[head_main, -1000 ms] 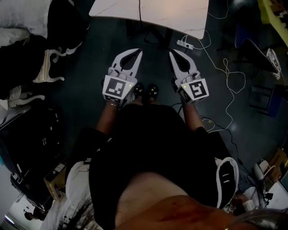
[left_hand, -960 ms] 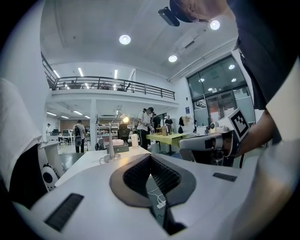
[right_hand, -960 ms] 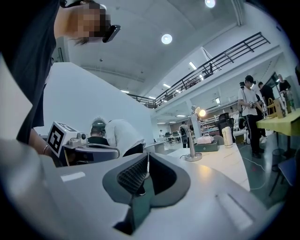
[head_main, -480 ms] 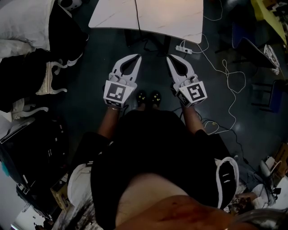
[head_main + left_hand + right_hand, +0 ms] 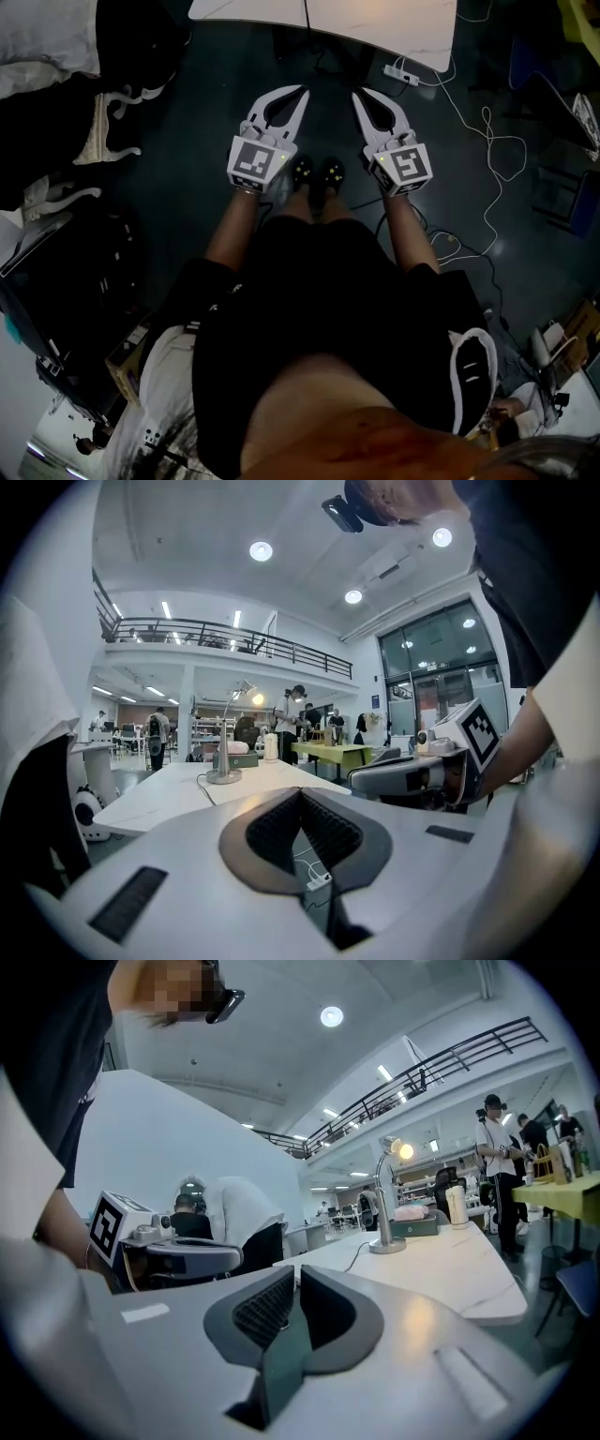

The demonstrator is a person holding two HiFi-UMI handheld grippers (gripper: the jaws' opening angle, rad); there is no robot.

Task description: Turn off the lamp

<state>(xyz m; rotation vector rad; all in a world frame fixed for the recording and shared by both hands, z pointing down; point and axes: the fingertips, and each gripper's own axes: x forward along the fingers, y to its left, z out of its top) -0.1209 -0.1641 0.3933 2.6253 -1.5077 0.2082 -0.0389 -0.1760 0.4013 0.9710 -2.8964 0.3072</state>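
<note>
Since the earlier frames the table [image 5: 375,23] has slid to the top edge of the head view, leaving only its near edge in sight. Both grippers hang side by side above the shoes [image 5: 302,172].

Left gripper [image 5: 302,94]: jaws together, empty. Right gripper [image 5: 358,97]: tips all but meeting after easing apart a trace, nothing between them. Both tools toe inward and point nearly level toward the table's near edge, short of it.

The lamp [image 5: 382,1208] stands upright on the tabletop beyond that edge. It is lit, and its cord [image 5: 201,786] trails back toward the near edge. In the left gripper view the lamp [image 5: 225,752] sits left of the jaw line. In the right gripper view it sits right of it, so it lies ahead, between the two tools. It appears larger in the right gripper view, so that hand is probably nearer.

The head view omits the lamp. No view shows its switch.
</note>
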